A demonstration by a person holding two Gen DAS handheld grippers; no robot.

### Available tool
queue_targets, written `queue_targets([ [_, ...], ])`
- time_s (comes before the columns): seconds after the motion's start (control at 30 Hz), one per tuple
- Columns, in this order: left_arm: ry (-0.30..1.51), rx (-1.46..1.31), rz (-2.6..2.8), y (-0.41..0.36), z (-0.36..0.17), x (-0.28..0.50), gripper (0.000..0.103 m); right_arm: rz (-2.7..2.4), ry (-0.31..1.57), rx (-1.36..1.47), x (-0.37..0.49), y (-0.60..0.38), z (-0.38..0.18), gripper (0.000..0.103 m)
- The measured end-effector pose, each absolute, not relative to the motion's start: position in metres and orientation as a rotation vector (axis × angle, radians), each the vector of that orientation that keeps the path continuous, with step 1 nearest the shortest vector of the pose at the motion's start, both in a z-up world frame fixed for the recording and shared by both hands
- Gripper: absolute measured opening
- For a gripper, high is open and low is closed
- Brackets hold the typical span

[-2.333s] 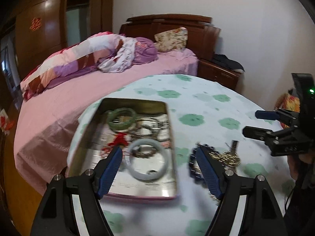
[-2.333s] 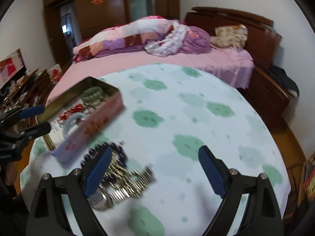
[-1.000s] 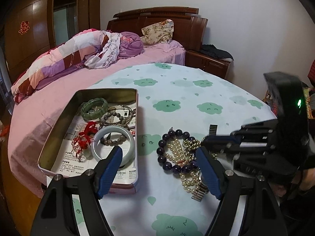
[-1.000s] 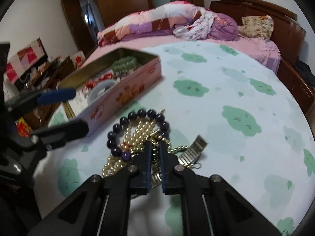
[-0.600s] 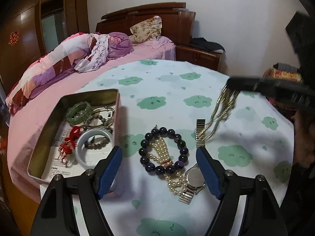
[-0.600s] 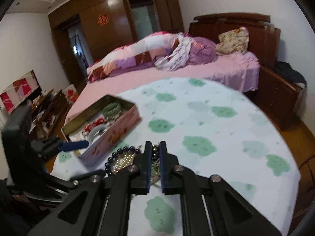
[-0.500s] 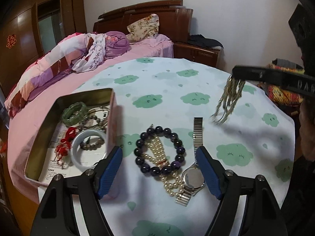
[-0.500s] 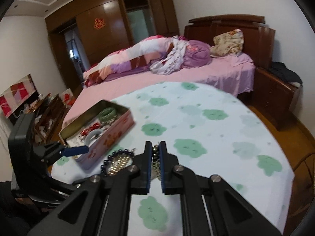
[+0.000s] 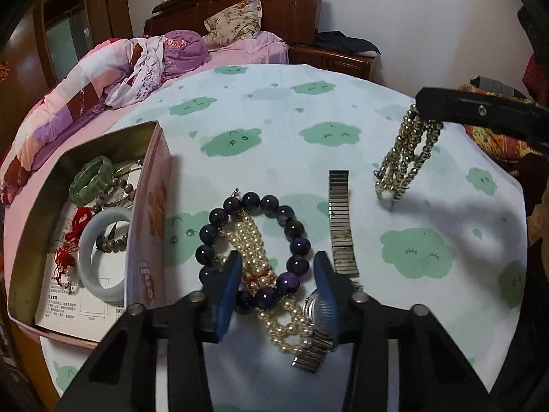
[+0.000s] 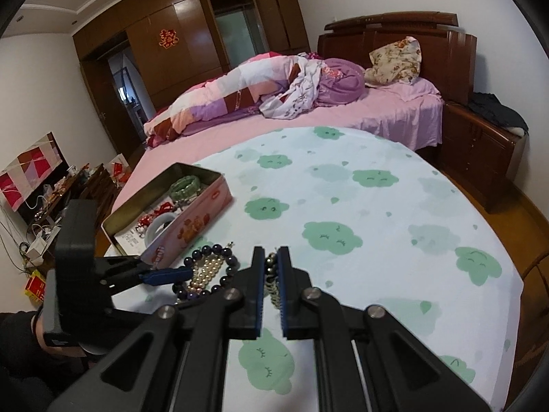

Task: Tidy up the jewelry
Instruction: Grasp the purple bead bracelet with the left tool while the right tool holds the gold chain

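Observation:
My right gripper (image 10: 271,257) is shut on a gold bead necklace (image 9: 405,158) and holds it hanging above the table; it also shows in the left wrist view (image 9: 420,104). My left gripper (image 9: 274,271) is open, its jaws partly closed, low over a dark purple bead bracelet (image 9: 254,240), a pearl strand (image 9: 254,250) and a metal watch (image 9: 338,226). An open pink tin (image 9: 151,226) at the left holds a green bangle (image 9: 91,178), a pale jade bangle (image 9: 99,261), a red cord and grey beads.
The round table (image 9: 308,127) has a white cloth with green cloud prints. A bed (image 10: 343,116) with pink sheets stands behind it, with wooden nightstand (image 10: 480,144) and wardrobe (image 10: 192,34). The table's edge is close on the right.
My right gripper shut on the gold necklace and lifted it off the pile, up and to the right. My left gripper's jaws narrowed and moved down over the purple bracelet.

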State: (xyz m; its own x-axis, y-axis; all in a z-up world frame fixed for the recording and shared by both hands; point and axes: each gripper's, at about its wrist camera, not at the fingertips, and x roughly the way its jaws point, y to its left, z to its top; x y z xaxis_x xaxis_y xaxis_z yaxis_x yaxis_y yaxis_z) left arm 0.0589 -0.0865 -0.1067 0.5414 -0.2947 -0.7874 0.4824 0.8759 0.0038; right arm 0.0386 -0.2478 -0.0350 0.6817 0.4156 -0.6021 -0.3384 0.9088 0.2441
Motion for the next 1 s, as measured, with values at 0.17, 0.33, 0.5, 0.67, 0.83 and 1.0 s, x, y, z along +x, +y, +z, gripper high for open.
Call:
queue_targets([
  [0.17,0.852,0.196,-0.531,-0.082,-0.096,0.053,0.013,0.423,0.704,0.115,0.038,-0.247,-0.035,0.009],
  [0.33,0.794,0.142,-0.534,-0.073,-0.071,0.049,0.013,0.423,0.687,0.109,0.037,-0.245,-0.029,0.009],
  [0.5,0.715,0.078,-0.505,-0.055,-0.035,0.051,0.013,0.424,0.665,0.095,0.035,-0.242,-0.018,0.009],
  [0.67,0.664,0.034,-0.498,-0.040,-0.007,0.052,0.013,0.434,0.647,0.077,0.036,-0.235,-0.008,0.009],
  [0.83,0.608,0.034,-0.479,-0.030,0.016,0.049,0.013,0.453,0.630,0.057,0.039,-0.224,0.002,0.009],
  [1.0,0.571,0.018,-0.448,-0.014,0.029,0.051,0.013,0.476,0.605,0.023,0.043,-0.210,0.016,0.009],
])
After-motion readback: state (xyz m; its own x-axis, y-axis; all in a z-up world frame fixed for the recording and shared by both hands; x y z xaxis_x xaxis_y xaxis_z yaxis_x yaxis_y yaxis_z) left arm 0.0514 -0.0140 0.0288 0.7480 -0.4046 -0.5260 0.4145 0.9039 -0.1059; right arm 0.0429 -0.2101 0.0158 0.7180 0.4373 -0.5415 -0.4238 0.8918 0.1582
